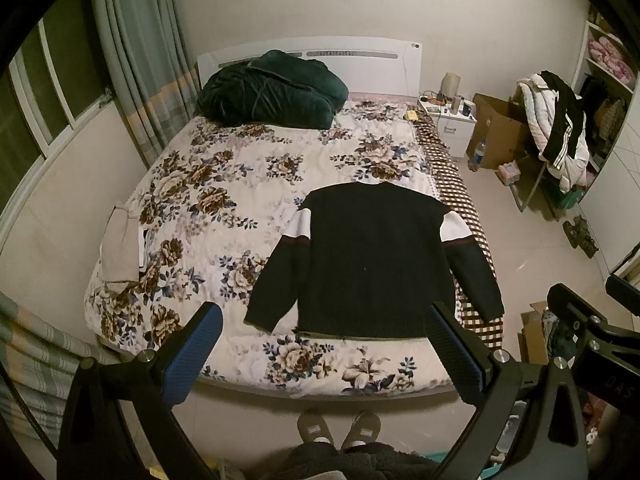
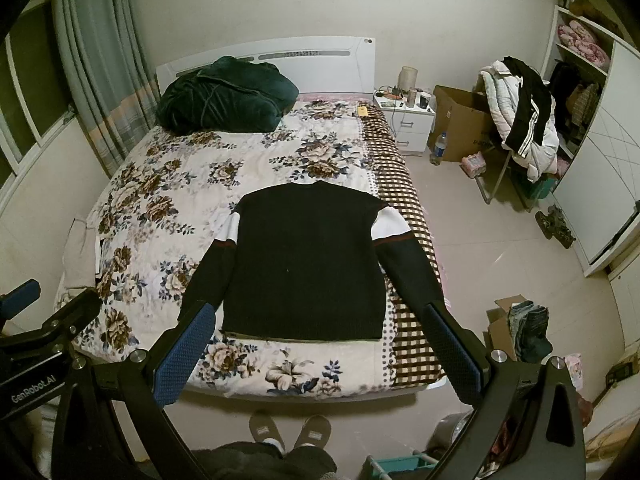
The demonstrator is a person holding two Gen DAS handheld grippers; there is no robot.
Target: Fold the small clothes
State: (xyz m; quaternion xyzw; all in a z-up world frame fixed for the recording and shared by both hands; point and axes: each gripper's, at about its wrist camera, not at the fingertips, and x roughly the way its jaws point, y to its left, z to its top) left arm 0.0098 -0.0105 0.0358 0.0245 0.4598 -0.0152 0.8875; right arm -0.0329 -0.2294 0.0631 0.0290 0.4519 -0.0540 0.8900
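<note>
A black sweater (image 1: 372,260) with white and dark red bands on its sleeves lies flat, back up, on the near right part of the floral bed (image 1: 224,200). Both sleeves are spread outward, hem toward me. It also shows in the right wrist view (image 2: 308,264). My left gripper (image 1: 324,316) is open and empty, held in the air before the bed's foot edge, well short of the hem. My right gripper (image 2: 320,316) is open and empty at about the same height. The right gripper's body (image 1: 580,320) shows at the left view's right edge.
A dark green blanket (image 1: 272,92) is piled at the headboard. A beige folded garment (image 1: 118,244) lies at the bed's left edge. A nightstand (image 2: 408,120), cardboard box (image 2: 460,128), clothes-laden chair (image 2: 524,120) and a box of jeans (image 2: 524,328) stand right. My slippered feet (image 2: 288,432) are below.
</note>
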